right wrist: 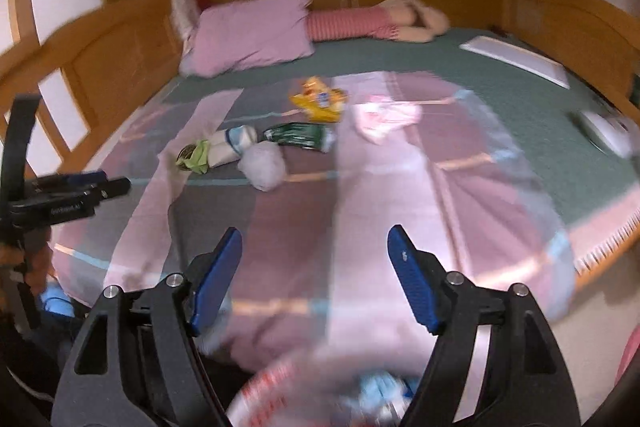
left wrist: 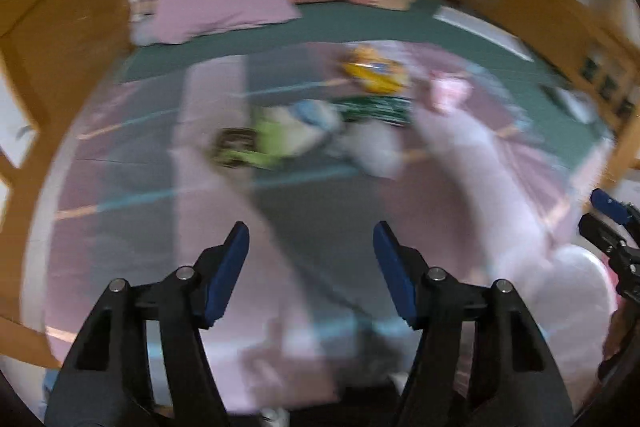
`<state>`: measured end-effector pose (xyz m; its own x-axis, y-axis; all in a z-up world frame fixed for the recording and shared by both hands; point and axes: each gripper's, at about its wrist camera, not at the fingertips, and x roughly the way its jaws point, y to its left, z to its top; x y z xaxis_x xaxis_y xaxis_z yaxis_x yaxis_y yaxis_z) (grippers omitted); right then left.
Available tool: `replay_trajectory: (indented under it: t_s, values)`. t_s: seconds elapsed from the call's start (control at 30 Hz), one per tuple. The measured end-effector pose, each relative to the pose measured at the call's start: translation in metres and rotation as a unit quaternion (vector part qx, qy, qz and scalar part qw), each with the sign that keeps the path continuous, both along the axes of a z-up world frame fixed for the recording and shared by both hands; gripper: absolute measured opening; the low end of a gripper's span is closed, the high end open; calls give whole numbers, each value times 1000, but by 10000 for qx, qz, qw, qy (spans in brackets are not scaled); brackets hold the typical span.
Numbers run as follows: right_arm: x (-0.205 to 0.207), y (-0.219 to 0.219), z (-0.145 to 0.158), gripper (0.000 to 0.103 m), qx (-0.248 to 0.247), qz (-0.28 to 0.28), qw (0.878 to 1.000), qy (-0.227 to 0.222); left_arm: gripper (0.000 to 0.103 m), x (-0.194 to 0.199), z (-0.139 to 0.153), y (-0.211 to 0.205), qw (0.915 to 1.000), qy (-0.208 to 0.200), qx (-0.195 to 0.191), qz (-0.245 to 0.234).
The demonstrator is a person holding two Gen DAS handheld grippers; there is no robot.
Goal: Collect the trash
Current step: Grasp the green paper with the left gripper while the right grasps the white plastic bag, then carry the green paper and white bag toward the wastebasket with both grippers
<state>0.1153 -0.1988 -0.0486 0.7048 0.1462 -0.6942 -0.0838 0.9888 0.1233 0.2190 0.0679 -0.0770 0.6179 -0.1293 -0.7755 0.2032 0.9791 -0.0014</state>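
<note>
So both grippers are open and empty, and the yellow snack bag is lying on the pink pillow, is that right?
Not quite. The yellow snack bag lies on the striped blanket, well short of the pink pillow, as the right wrist view shows. The rest holds: the left gripper and right gripper are both open and empty.

Pink-and-grey plaid blanket with thin orange and blue lines covers a green sheet. On it lie a yellow wrapper, dark green packet, lime scrap and white wad. Pillow is mauve.
</note>
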Motion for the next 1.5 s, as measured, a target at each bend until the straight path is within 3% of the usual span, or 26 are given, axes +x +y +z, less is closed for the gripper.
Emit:
replay_trajectory:
  t_s: [0.13,0.27,0.43,0.57,0.63,0.67,0.7,0.73,0.77,0.87,1.03,1.17,1.3,1.5]
  values:
    - [70,38,-22,74,-141,232,9992,304,67,48,-15,33,9994,29,-240,243]
    - [125,79,-55,74,-711,343,9954,543,85,95,-34,53,9979,16,-545,339]
    - [162,113,-88,74,-1362,404,9871,733,86,151,-76,48,9947,363,-952,150]
    - [177,129,-111,74,-1655,504,9813,849,86,173,-104,26,9959,564,-658,-257]
    - [180,134,-115,71,-1622,592,9816,817,76,178,-113,17,9965,540,-435,-471]
    - [180,136,-116,56,-1623,620,9816,787,56,181,-116,15,9959,601,-414,-536]
    - [180,138,-117,46,-1646,667,9812,761,46,185,-122,16,9940,777,-500,-582]
    - [180,138,-117,33,-1645,697,9809,768,43,185,-124,17,9931,849,-582,-566]
    - [178,138,-114,22,-1589,717,9818,752,39,184,-124,20,9932,831,-628,-530]
    - [170,139,-104,16,-1349,773,9854,698,33,172,-114,28,9942,758,-568,-499]
    - [134,139,-75,16,-953,844,9906,503,33,129,-77,47,9978,496,-428,9]
    - [95,143,-48,16,-575,1001,9927,343,33,70,-46,52,9993,-44,-180,321]
    - [59,147,-25,16,-324,1130,9930,143,34,34,-44,64,9981,-198,67,585]
    - [44,146,-13,16,-96,1004,9947,202,34,21,-46,74,9974,-187,135,677]
